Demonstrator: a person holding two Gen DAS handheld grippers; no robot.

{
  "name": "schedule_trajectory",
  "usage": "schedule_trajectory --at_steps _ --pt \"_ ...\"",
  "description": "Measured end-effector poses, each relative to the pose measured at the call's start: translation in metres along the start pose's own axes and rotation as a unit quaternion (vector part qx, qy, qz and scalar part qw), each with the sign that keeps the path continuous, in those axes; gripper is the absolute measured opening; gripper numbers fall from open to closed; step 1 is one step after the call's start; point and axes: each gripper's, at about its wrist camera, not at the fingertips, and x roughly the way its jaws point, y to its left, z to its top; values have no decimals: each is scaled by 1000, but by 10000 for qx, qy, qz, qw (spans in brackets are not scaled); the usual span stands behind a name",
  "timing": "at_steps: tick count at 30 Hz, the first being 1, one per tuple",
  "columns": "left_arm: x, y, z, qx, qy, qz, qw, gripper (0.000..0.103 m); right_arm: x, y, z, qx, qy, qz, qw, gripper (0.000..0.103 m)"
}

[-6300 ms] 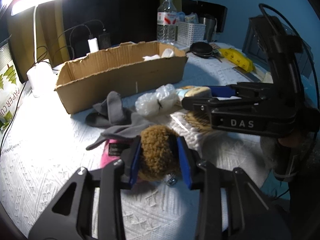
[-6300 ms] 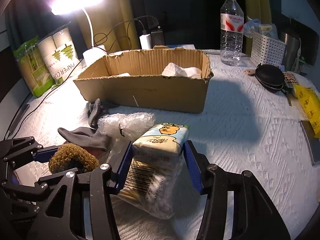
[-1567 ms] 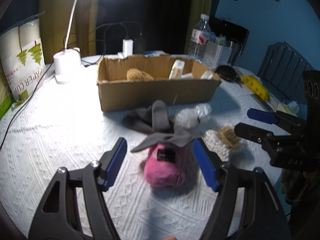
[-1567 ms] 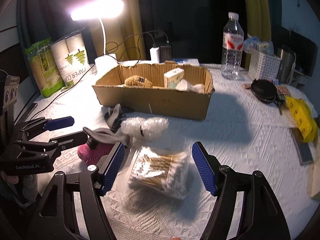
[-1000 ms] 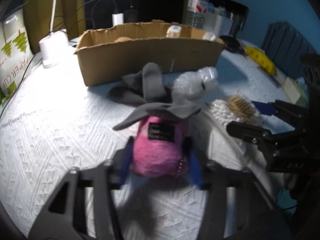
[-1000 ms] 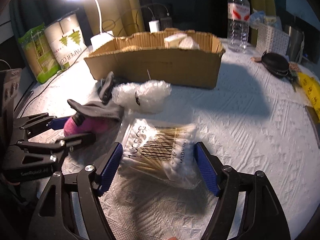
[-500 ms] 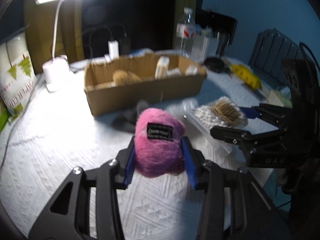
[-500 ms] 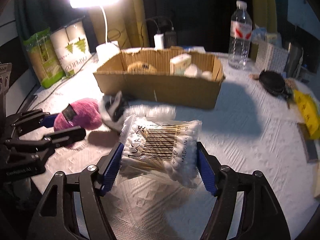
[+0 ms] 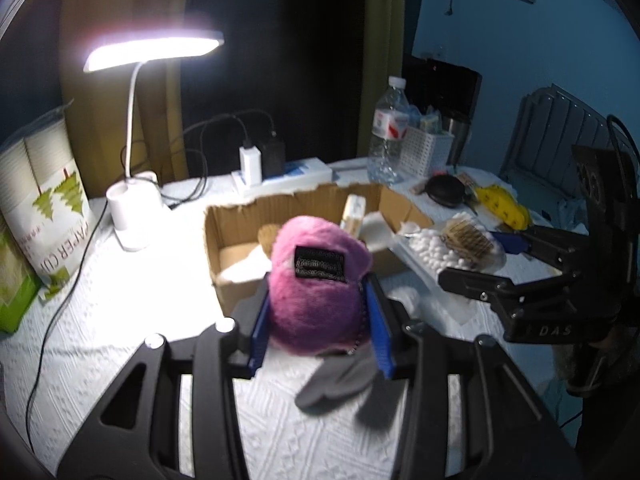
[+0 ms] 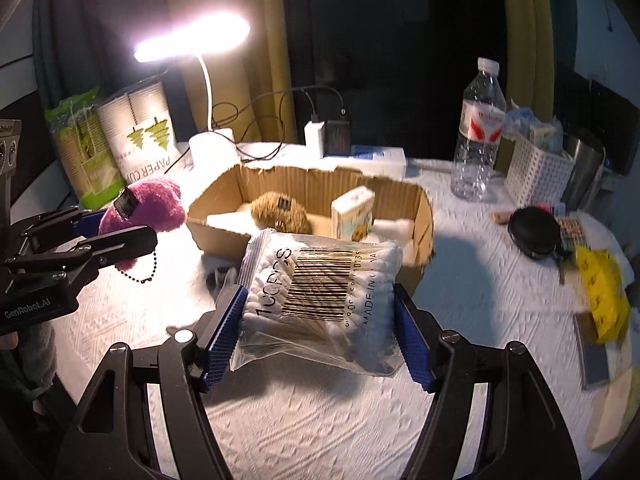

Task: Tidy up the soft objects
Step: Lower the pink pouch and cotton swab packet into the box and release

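Pink plush fills the left gripper (image 9: 318,330): its jaws are closed on the sides of a fuzzy pink toy (image 9: 318,280), held in the air in front of the cardboard box (image 10: 224,230). The toy looks light and compressible, so a grip across its widest part should hold; the bead chain (image 10: 140,274) hanging from it may snag on the box wall. The right gripper (image 10: 318,334) has its jaws clamped on a clear bag of cotton swabs (image 10: 320,292), also lifted, near the front wall of the box. The bag film is probably slippery and the contents shift, so hold across the packed middle, not the loose sealed edge. Inside the box lie a brown plush toy (image 10: 280,210) and a tissue pack (image 10: 354,214). Grey socks (image 9: 344,380) lie on the white tablecloth (image 10: 480,288); they are limp and best pinched at a fold.
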Motion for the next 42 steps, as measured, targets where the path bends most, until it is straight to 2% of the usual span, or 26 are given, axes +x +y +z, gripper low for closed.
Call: schedule_trajectory --at_steps 11,16,26,28,32,33,35,42 --pt "32 18 35 -94 -117 188 9997 44 24 -17 34 -40 -121 63 9999 74" --pt "54 24 44 -134 -92 147 9998 44 39 -28 44 1 -143 97 9998 74" --pt "103 22 49 -180 216 81 9996 45 71 -51 51 157 -46 143 9998 74" --pt "112 21 49 -177 300 84 9994 46 78 -55 52 200 -17 137 9997 74" --pt "121 20 48 -183 369 69 9991 56 87 -61 53 296 23 149 9994 74" --pt "122 19 48 -178 374 81 9991 64 88 -61 53 304 21 141 9994 74" --pt "122 20 47 -190 370 112 9991 69 88 -62 53 303 23 122 9995 74" --pt "108 26 42 -297 294 208 9989 70 75 -54 52 229 -47 49 9997 75"
